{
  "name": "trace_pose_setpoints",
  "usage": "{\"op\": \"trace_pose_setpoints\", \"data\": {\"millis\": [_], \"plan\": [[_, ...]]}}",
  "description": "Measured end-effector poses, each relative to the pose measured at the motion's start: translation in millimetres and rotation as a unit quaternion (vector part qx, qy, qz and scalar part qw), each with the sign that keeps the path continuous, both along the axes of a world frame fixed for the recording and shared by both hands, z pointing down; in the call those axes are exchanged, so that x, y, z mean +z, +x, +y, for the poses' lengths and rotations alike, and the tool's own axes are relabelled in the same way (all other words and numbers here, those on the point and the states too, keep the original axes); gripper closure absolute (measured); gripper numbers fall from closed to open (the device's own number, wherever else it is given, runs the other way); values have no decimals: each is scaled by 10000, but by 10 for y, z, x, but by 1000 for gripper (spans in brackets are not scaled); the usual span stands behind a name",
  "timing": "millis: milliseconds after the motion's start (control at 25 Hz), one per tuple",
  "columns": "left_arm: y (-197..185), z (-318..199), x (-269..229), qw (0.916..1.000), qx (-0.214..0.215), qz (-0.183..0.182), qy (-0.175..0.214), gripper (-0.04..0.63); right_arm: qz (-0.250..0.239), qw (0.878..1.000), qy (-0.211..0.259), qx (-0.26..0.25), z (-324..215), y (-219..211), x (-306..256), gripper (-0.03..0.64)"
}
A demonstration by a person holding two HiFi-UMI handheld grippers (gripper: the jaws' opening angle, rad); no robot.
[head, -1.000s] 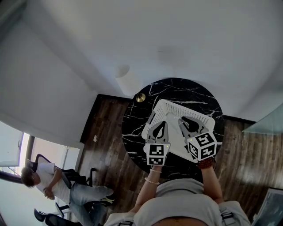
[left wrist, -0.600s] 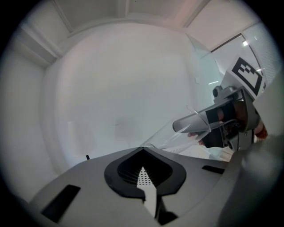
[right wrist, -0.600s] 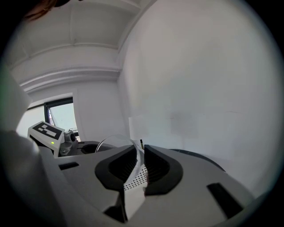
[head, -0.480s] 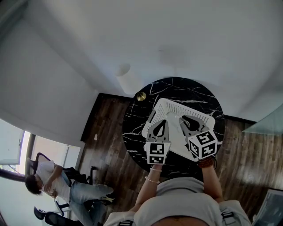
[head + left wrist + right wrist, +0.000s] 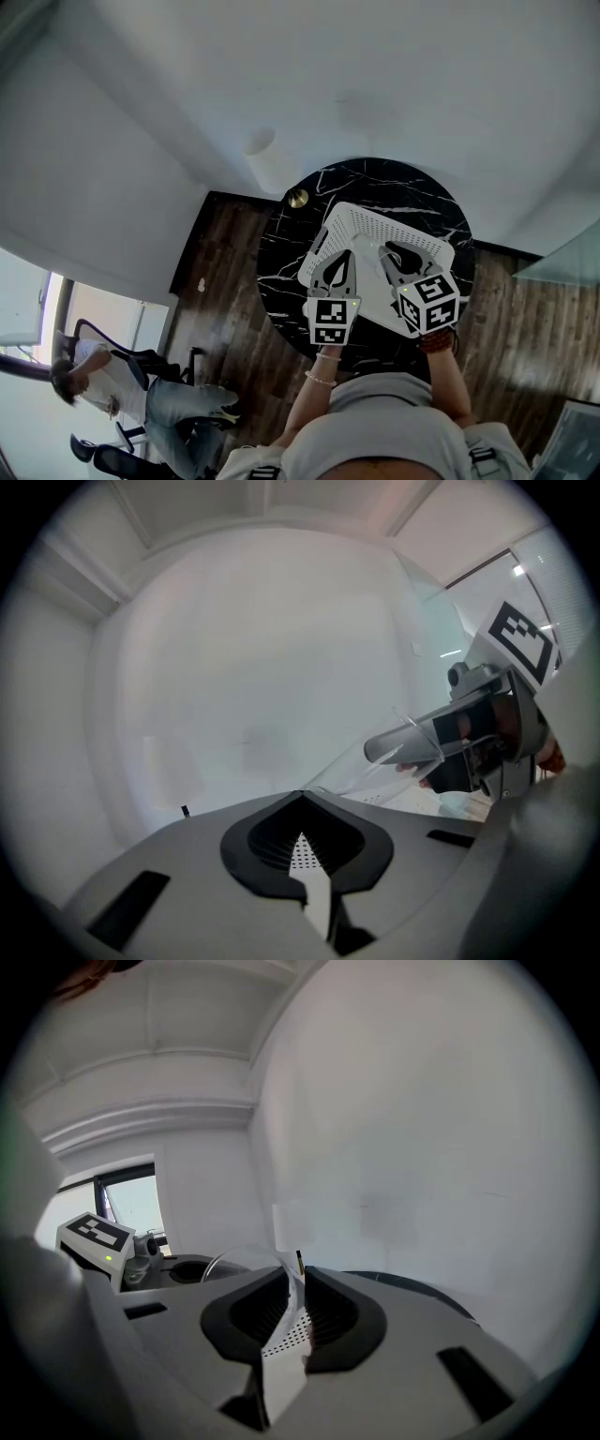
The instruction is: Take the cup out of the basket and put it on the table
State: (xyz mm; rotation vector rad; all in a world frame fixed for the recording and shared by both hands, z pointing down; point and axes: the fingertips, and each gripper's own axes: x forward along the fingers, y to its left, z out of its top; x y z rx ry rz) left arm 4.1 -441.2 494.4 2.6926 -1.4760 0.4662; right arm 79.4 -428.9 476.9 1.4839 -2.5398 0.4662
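Cup (image 5: 389,759) in the grip, folks: clear and thin-walled, with one side of its rim pinched between the right gripper's (image 5: 292,1283) jaws. Those jaws stand only a sliver apart, pressed on that wall, one finger inside the mouth and one outside. The rest of the cup hangs off to the left of those jaws, tilted, its base slanting down toward the left gripper (image 5: 300,803). It sits over the white basket (image 5: 394,220), and I can't tell whether the base has cleared the basket wall.

The left gripper's jaws meet at the tips with nothing between them; only the perforated basket shows through below.

Here's what could go wrong. That is an edge pinch on a slick wall, with all the cup's weight off to one side. A quick swing could make it pivot in the pads or slide right out. Squeeze harder and a wall this thin could flex or crack. If it is carried sideways too low, the base could clip the basket rim and get levered free. The left gripper is just beside the cup, so a bump is possible. And if it is set down tilted on the black table (image 5: 375,183), I'd expect it to tip over.

Pose now: both grippers sit side by side over the basket, pointing away from the person and dipped slightly below level. The forearms are stretched out from the body.
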Motion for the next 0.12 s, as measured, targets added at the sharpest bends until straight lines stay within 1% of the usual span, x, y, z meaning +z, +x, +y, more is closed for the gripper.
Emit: {"op": "trace_pose_setpoints", "data": {"millis": [120], "plan": [[15,9,6,10000,16,-16,-2,591,4,10000,-11,-7,8,2,10,560]]}}
